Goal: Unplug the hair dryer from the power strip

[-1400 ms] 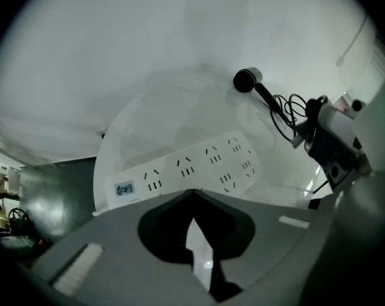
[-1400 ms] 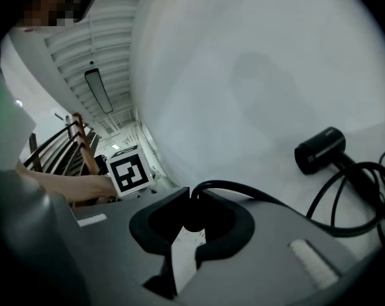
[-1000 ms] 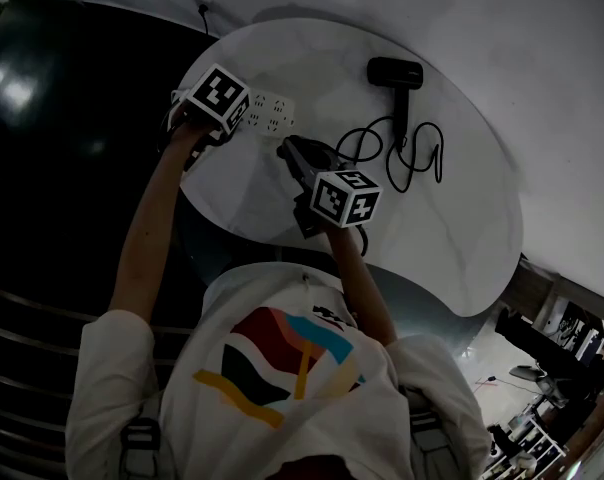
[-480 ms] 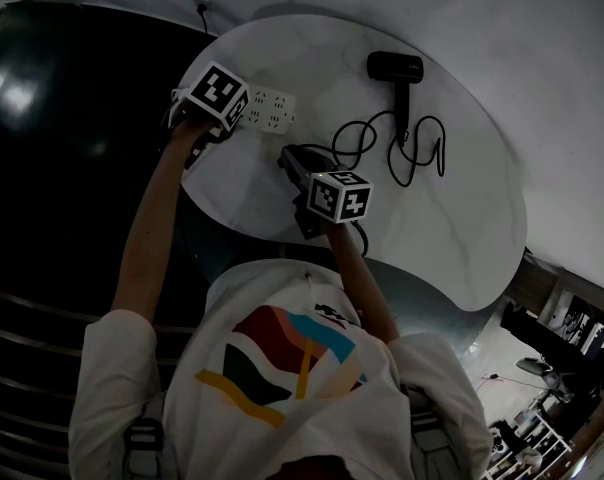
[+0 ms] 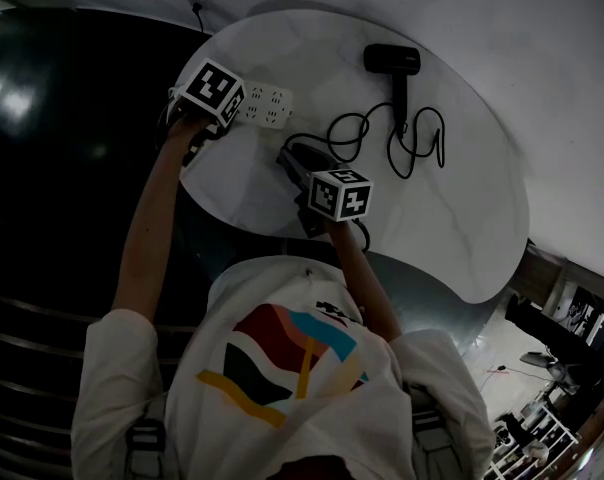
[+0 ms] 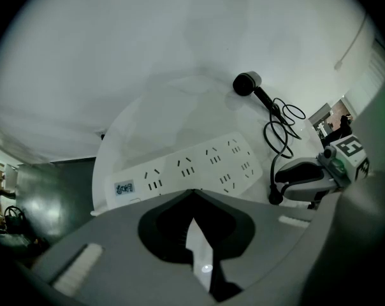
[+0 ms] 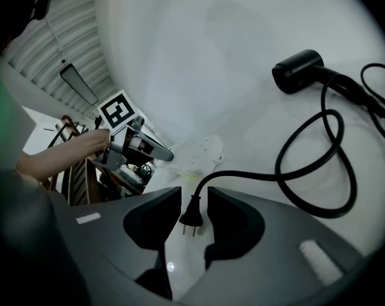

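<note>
Right tool (image 7: 194,196), jaws just parted, straddles the light, rigid plug (image 7: 191,218) near the power strip (image 7: 202,153), likely best gripped by its body; left tool (image 6: 191,193) pinched together.

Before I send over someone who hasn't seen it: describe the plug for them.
On the white table, follow the black cable from the hair dryer to its loose end. The plug is that small black tip with two bare prongs.

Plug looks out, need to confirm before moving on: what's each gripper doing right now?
Left gripper: closed, nothing between the jaws, tips by the power strip.
Right gripper: open, jaws just opened; the plug lies free between them.
</note>
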A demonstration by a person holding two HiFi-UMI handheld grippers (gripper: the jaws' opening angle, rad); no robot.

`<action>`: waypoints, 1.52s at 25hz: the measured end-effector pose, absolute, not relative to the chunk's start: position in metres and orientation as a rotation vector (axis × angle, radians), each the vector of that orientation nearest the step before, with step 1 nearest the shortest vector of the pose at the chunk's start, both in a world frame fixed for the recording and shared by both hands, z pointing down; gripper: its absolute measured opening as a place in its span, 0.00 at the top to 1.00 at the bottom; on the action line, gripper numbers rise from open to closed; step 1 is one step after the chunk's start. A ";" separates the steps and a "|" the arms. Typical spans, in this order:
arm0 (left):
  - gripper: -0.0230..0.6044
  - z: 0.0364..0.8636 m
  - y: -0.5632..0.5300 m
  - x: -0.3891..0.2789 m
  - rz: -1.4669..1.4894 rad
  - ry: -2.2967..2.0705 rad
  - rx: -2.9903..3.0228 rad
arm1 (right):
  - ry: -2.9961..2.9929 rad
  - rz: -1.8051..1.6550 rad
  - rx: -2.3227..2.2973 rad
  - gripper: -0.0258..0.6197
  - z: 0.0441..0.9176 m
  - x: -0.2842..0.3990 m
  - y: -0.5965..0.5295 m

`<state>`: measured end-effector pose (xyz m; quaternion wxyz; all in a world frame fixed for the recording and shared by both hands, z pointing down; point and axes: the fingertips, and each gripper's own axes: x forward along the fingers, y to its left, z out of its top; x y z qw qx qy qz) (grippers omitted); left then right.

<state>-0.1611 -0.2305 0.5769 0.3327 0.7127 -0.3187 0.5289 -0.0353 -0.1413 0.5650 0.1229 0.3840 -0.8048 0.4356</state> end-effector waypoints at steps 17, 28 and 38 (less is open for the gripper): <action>0.88 0.543 -0.242 -0.144 1.290 -0.904 2.032 | -2.432 1.070 1.197 0.77 0.517 -0.027 -0.164; 0.96 0.360 -0.264 -0.104 0.511 -1.414 2.501 | -2.569 0.283 1.492 0.94 0.351 -0.009 -0.224; 0.96 0.233 -0.191 -0.120 -0.069 -1.814 2.664 | -2.647 -0.129 1.573 0.94 0.246 0.001 -0.193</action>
